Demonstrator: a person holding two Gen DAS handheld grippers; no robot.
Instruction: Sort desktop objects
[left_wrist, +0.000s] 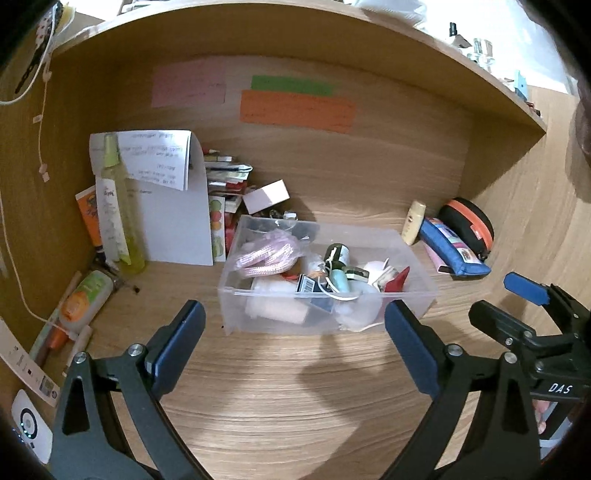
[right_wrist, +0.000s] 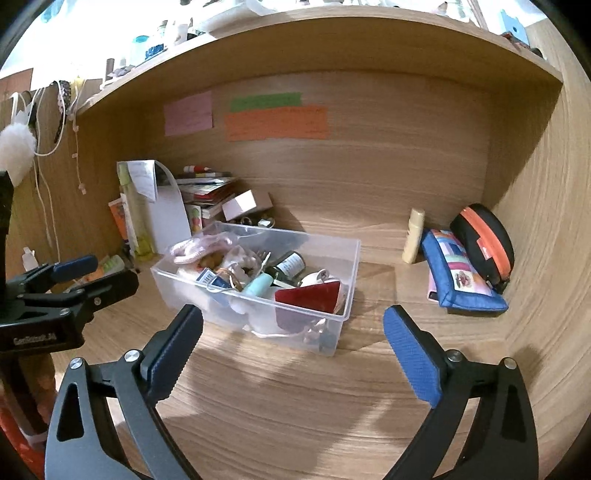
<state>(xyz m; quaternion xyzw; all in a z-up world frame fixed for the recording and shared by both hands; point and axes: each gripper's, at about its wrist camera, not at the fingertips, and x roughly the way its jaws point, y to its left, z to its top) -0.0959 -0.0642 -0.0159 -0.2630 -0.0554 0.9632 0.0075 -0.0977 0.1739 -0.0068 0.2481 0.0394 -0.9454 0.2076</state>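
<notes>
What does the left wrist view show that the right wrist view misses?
Only the left wrist view shows the white device at the lower left corner and the tube lying fully in sight. Only the right wrist view shows the white fluffy ball hanging at far left. Both show the clear bin, blue pouch, sticky notes, and both claws open, the left claw and the right claw.

Lots of colour here: the counter (left_wrist: 280, 398) is warm wood grain, the bin (left_wrist: 413, 295) see-through plastic. Pink (left_wrist: 188, 83), green (left_wrist: 291, 85) and orange (left_wrist: 295, 110) notes on the far wall. Far right, a blue patchwork pouch (right_wrist: 461, 277) and a black case (right_wrist: 484, 240) with an orange zip. Tongs pads (right_wrist: 412, 356) are blue on black arms.
</notes>
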